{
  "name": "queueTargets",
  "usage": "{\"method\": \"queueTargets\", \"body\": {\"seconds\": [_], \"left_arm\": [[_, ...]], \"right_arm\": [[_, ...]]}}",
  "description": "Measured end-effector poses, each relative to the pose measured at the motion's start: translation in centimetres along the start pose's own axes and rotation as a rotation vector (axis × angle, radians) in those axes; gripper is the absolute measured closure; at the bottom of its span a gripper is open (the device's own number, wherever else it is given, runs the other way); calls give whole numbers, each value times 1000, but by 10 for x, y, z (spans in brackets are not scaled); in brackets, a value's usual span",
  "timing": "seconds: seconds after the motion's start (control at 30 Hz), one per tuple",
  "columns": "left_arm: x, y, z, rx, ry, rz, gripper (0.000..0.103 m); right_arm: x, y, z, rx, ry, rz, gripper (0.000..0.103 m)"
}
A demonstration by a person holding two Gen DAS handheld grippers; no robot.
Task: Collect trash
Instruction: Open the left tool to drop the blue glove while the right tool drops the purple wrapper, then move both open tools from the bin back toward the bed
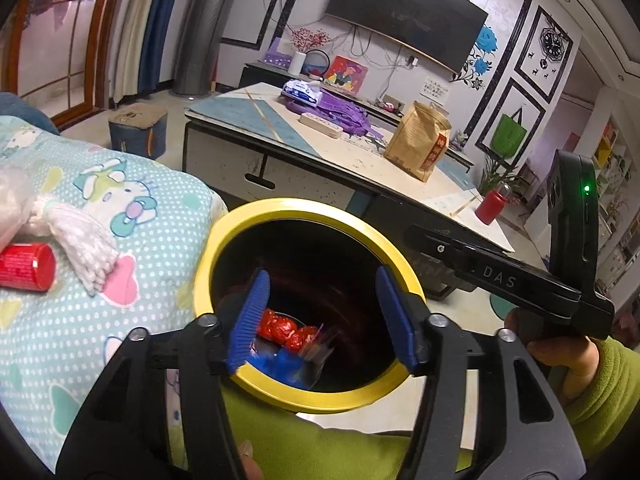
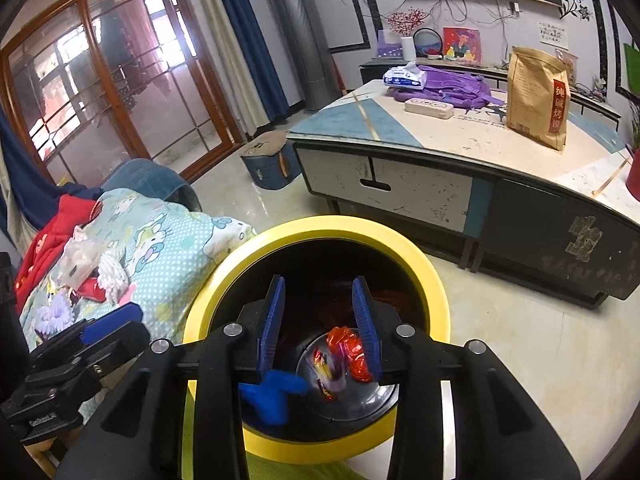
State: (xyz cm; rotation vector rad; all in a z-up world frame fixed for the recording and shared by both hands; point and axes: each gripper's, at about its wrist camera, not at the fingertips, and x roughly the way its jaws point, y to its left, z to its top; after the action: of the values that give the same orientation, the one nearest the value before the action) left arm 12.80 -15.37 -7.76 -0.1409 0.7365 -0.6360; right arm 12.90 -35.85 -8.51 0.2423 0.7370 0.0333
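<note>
Both the left tool (image 1: 322, 316) and right tool (image 2: 319, 322) hang open and empty over the yellow-rimmed bin (image 2: 424, 264), where red wrappers (image 2: 352, 354) and a blue scrap (image 2: 272, 394) lie at the bottom.

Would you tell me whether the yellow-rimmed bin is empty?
Not empty: inside the bin lie red wrappers and a blue scrap.

My left gripper (image 1: 320, 316) hangs with jaws apart and empty over the yellow-rimmed black round bin (image 1: 280, 210) at lower centre; red crinkled foil wrappers (image 1: 286, 330) lie inside, a red cylindrical can (image 1: 26, 266) at far left.
</note>
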Motion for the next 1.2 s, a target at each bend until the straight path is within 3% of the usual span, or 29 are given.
{"method": "queueTargets", "body": {"seconds": [0.07, 0.27, 1.2], "left_arm": [[-4, 1, 1, -10, -8, -1, 31], [-19, 1, 4, 2, -46, 34, 16], [-99, 36, 19, -45, -269, 262, 15]], "right_arm": [[-3, 1, 1, -5, -12, -2, 68], [-12, 11, 3, -46, -56, 6, 66], [-44, 73, 0, -193, -130, 121, 53]]}}
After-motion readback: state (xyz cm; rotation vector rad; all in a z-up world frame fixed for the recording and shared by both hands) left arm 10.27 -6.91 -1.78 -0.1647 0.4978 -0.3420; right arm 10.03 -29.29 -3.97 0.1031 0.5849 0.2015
